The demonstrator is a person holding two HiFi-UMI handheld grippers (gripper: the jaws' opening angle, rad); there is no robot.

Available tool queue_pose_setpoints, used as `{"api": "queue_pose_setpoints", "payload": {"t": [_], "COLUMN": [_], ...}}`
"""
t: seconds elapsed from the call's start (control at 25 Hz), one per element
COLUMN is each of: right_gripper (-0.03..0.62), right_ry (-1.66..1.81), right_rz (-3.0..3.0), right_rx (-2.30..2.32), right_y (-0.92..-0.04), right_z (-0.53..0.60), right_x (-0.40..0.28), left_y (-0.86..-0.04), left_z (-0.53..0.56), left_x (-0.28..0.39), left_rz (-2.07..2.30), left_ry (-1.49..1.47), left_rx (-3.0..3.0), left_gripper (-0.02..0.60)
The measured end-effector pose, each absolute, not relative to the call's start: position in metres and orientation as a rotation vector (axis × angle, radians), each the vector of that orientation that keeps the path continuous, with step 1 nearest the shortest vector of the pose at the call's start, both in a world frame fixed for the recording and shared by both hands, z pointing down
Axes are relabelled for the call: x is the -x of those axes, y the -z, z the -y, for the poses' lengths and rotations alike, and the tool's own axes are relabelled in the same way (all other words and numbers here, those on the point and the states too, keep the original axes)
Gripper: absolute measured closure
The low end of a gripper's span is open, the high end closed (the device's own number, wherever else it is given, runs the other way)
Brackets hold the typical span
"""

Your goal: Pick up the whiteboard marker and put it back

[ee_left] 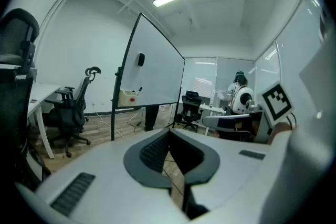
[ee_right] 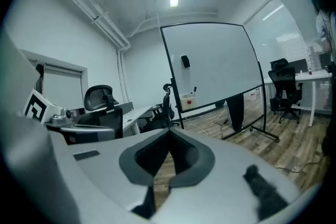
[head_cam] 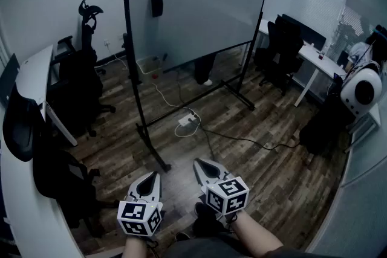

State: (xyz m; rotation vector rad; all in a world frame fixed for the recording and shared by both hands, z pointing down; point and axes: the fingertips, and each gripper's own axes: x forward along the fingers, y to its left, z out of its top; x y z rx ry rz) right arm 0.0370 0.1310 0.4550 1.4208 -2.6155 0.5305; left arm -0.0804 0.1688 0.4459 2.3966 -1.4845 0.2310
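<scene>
Whiteboard marker [ee_left: 139, 90]: one item, being shown as a thin dark stick, too small for its cap or print to be made out. It is being carried in a small cream box [ee_left: 127, 97] with a red spot on its front, hung at the lower left of the whiteboard [head_cam: 199, 3]. Its long axis is standing near upright, and the upper end is leaning slightly to the right in both gripper views.

Box: one.

Whiteboard: one, on a black stand on the wood floor [head_cam: 266, 166], with one black eraser [head_cam: 156, 5] being borne on its face.

Left gripper [head_cam: 152, 177]: one, its jaws being held pressed together on nothing.

Right gripper [head_cam: 203, 166]: one, its jaws likewise being held closed and empty.

Both grippers are being held low in the head view, well apart from the board and the marker.

Desks: two are being counted, a white desk [head_cam: 33, 69] at the left wall and a second desk [head_cam: 319, 57] at the right.
</scene>
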Motion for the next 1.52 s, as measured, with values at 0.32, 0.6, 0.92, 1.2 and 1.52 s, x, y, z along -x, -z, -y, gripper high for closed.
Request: {"api": "queue_pose_setpoints", "payload": {"t": [0.32, 0.6, 0.92, 1.2, 1.52], "right_gripper": [0.572, 0.572, 0.571, 0.571, 0.571], "right_ry": [-0.504, -0.520, -0.473, -0.479, -0.498], "right_rz": [2.630, 2.619, 2.661, 2.674, 2.723], "right_rx": [-1.392, -1.400, -1.327, -1.361, -1.381], "right_y": [-0.453, -0.456, -0.452, -0.457, -0.458], "right_z": [-0.127, -0.128, -0.128, -0.092, -0.007], "right_x": [-0.022, -0.018, -0.008, -0.009, -0.009], "left_y": [-0.445, -0.444, -0.448, -0.453, -0.457], "left_z": [-0.165, -0.170, -0.171, -0.145, -0.070], "left_x": [0.091, 0.100, 0.112, 0.122, 0.129], "left_rz": [1.506, 1.499, 1.511, 1.538, 1.570], "left_ry": [-0.222, -0.230, -0.247, -0.246, -0.279], "left_rx": [-2.390, -2.388, -2.381, -2.363, -2.354], "left_gripper": [0.569, 0.569, 0.569, 0.568, 0.569]}}
